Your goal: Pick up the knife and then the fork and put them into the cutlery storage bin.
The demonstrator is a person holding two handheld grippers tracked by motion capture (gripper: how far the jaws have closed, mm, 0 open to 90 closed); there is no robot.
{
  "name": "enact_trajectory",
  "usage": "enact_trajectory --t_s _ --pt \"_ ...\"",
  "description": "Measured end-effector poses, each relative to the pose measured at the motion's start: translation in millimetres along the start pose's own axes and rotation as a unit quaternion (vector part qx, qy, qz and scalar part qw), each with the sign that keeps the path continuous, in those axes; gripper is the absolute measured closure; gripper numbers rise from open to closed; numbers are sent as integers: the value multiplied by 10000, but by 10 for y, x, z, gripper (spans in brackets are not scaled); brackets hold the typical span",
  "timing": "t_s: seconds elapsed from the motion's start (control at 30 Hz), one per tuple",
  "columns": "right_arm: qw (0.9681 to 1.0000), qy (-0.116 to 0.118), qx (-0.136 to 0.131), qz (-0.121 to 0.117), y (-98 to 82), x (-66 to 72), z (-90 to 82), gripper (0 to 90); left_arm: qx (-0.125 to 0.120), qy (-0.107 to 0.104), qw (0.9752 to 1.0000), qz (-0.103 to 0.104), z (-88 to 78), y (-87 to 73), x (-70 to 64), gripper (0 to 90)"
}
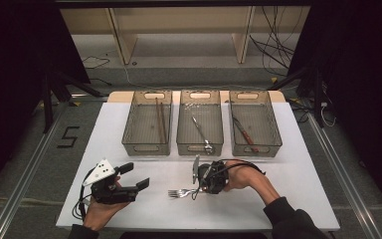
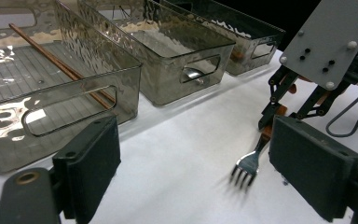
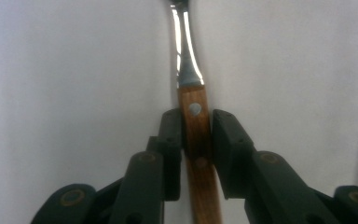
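Note:
A fork (image 1: 180,192) with a wooden handle lies on the white table (image 1: 288,184), tines toward the left. My right gripper (image 1: 197,189) reaches down to it from the right, and its jaws are shut on the wooden handle (image 3: 195,135), one pad on each side, just behind the metal neck. In the left gripper view the fork (image 2: 248,164) lies flat with the right gripper (image 2: 270,122) over its handle. My left gripper (image 1: 135,177) rests at the near left of the table, open, with nothing between its fingers (image 2: 91,163).
Three clear grey bins stand in a row across the back of the table. The left bin (image 1: 129,130) holds brown chopsticks (image 1: 160,119), the middle bin (image 1: 181,132) a metal utensil (image 1: 201,130), the right bin (image 1: 273,130) a wooden-handled knife (image 1: 245,133).

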State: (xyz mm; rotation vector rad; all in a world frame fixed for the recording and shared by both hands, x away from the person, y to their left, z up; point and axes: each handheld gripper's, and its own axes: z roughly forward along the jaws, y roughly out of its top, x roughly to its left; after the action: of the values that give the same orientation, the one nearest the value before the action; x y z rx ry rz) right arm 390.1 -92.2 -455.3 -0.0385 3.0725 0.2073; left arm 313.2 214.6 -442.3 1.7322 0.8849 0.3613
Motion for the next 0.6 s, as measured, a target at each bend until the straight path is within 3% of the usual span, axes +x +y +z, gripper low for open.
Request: enact_trajectory --t_s 0.23,0.53,0.6 --pt "9998 -87 -32 -162 1 33 1 770 8 6 10000 3 4 -1 1 162" --pt "9996 -193 -183 -138 -26 34 -85 772 10 5 10000 5 7 0 1 162" --pt "9994 -193 -272 11 -38 33 -114 773 10 8 10000 6 7 -1 0 162"
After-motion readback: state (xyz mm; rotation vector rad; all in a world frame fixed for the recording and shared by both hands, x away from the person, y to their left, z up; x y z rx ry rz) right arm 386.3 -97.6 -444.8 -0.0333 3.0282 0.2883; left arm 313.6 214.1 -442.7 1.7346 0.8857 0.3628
